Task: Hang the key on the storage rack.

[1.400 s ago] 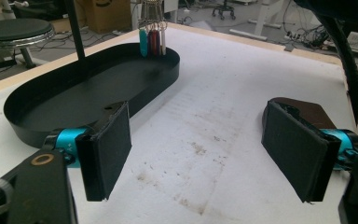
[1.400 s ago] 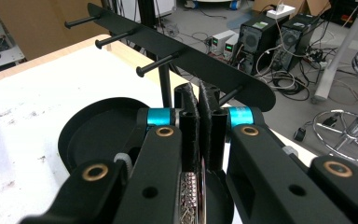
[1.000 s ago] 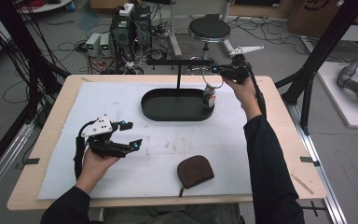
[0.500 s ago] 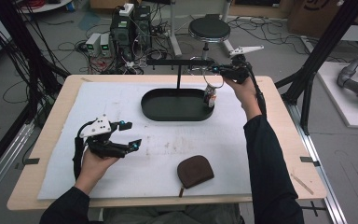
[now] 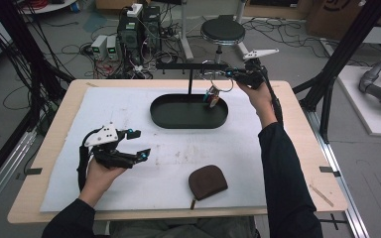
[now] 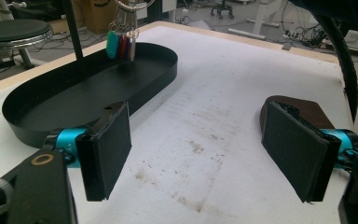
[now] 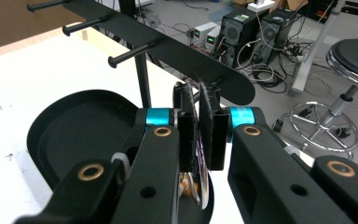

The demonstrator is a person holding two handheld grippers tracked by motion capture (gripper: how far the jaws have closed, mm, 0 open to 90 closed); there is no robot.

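Keys on their ring [image 5: 214, 89] hang from my right gripper [image 5: 226, 73], whose jaws are pressed almost together on the metal ring; in the right gripper view the pads [image 7: 188, 126] pinch it and a bit of the bunch shows below them. The bunch dangles straight down from that gripper, over the right end of the black oval tray [image 5: 178, 120], with a teal tag [image 6: 112, 45] among the keys. Just ahead of the right gripper stands the black hook rack [image 7: 168, 49], its crossbar with pegs running away to the left on a thin post that rises from the tray.

My left gripper [image 5: 136, 144] is well apart from all that, low over the white mat [image 5: 168, 163] near my side of the desk [image 5: 54, 99], and its jaws are spread wide with nothing between them. Seen along that gripper, the tray lies ahead and to its left, and the brown leather pouch [image 6: 307, 109] sits just behind its right pad; in the high view the pouch is on the mat to that gripper's right, near the front edge of the desk.
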